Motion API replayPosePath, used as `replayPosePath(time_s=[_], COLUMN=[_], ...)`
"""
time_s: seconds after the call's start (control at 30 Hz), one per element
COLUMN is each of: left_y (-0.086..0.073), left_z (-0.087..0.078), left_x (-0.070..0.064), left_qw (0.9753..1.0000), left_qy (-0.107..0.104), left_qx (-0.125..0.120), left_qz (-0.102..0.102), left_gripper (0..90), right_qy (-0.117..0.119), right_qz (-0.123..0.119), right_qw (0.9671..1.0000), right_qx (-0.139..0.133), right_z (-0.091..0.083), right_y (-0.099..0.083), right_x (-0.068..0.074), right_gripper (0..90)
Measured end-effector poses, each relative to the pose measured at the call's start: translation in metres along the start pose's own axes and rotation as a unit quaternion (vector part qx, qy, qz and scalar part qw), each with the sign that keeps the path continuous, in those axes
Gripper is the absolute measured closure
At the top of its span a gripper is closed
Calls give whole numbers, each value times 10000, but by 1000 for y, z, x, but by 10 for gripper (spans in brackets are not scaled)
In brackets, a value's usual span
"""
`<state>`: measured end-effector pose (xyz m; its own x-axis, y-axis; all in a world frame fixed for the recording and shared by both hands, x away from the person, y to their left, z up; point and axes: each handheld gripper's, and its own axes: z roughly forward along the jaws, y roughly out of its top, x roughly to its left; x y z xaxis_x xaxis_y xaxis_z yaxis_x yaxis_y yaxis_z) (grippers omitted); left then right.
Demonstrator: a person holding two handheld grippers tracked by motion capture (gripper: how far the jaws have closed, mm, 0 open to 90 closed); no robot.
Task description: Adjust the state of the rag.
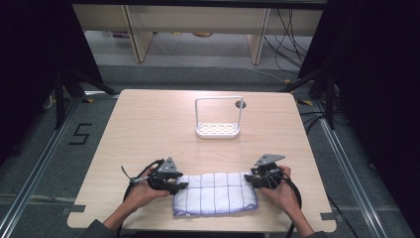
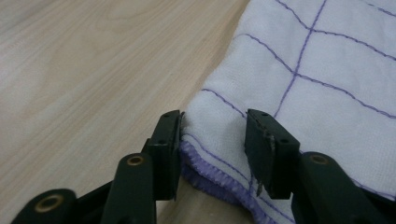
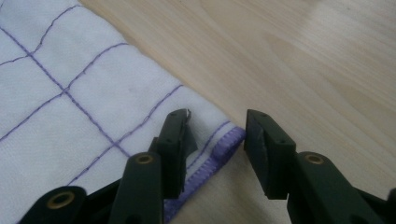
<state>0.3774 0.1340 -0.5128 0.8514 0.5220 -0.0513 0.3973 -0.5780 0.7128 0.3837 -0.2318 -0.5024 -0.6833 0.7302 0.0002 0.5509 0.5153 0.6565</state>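
We have the folded white cloth (image 1: 216,193) lying flat near the front edge of the table (image 1: 148,129), a purple grid stitched across it, with one gripper at each short end. Our left gripper (image 2: 212,140) stands with its jaws spread around the cloth's near corner, one jaw just off the fabric on bare wood and the other over the weave, nothing pinched yet. Our right gripper (image 3: 217,137) is spread the same way, straddling the purple hemmed corner at the opposite end. We judge that the step in hand is to close on both corners and lift. The main risk is catching only the top layer: the cloth is folded, and a jaw that rides too high would peel one layer away and let the fold fall open. The outer jaw on each side could also close on wood beside the hem and miss the fabric. Uneven closing would drag the cloth askew. The white wire rack (image 1: 218,119) stands well apart, farther back.
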Motion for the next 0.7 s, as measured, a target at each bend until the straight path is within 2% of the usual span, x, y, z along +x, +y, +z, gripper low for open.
replayPosePath(time_s=[0.07, 0.1, 0.13, 0.17, 0.2, 0.23, 0.27, 0.3, 0.37, 0.4, 0.43, 0.47, 0.5, 0.53, 0.6, 0.63, 0.67, 0.7], left_y=[-1, -2, -2, -2, -2, -2, -3, -3, -5, -6, -6, -7, -8, -8, -9, -10, -10, -11], left_z=[0, -1, 0, -2, -2, -2, -3, -4, -5, -6, -7, -8, -9, -10, -12, -12, -13, -14], left_x=[-2, -2, -5, -4, -5, -6, -7, -7, -11, -13, -14, -16, -18, -19, -21, -22, -23, -26], left_qw=[10000, 10000, 9998, 9999, 10000, 9999, 10000, 9999, 9999, 9998, 9998, 9998, 9997, 9997, 9995, 9997, 9994, 9996], left_qy=[-39, -71, -85, -100, -57, -79, -58, -76, -29, 20, 23, 24, 43, 44, 73, 77, 107, 89], left_qx=[-44, -45, -102, -18, -18, -5, -24, 2, -28, -25, -23, -8, -30, -14, 16, 23, 15, 11], left_qz=[-24, 26, -114, 82, 74, 149, 66, 123, 102, 177, 203, 210, 219, 252, 298, 251, 323, 272], left_gripper=[607, 637, 669, 692, 710, 726, 738, 747, 763, 770, 775, 778, 781, 782, 784, 786, 786, 788], right_qy=[60, 102, 114, 155, 219, 251, 263, 299, 377, 349, 399, 369, 349, 372, 288, 304, 311, 290], right_qz=[-18, -69, -103, -106, -108, -124, -129, -62, -52, -38, 30, 49, -57, 20, -76, -122, -144, -131], right_qw=[10000, 9999, 9999, 9998, 9997, 9996, 9996, 9995, 9993, 9994, 9992, 9993, 9994, 9993, 9995, 9995, 9994, 9995], right_qx=[49, 36, 16, 21, -67, -16, -58, -44, -44, -72, 64, -7, 34, 51, -68, -28, 15, -43], right_z=[-1, 0, 0, 0, 2, 1, 2, 2, 3, 5, 3, 6, 7, 7, 12, 12, 13, 15], right_y=[0, 0, 0, 0, 0, 0, 0, 0, 2, 3, 5, 6, 9, 12, 18, 21, 25, 29], right_x=[-1, -1, -1, -1, 0, 0, 0, 0, -2, -3, -3, -3, -5, -5, -6, -7, -8, -8], right_gripper=[638, 656, 682, 728, 755, 773, 795, 806, 822, 827, 831, 834, 836, 837, 838, 839, 839, 839])
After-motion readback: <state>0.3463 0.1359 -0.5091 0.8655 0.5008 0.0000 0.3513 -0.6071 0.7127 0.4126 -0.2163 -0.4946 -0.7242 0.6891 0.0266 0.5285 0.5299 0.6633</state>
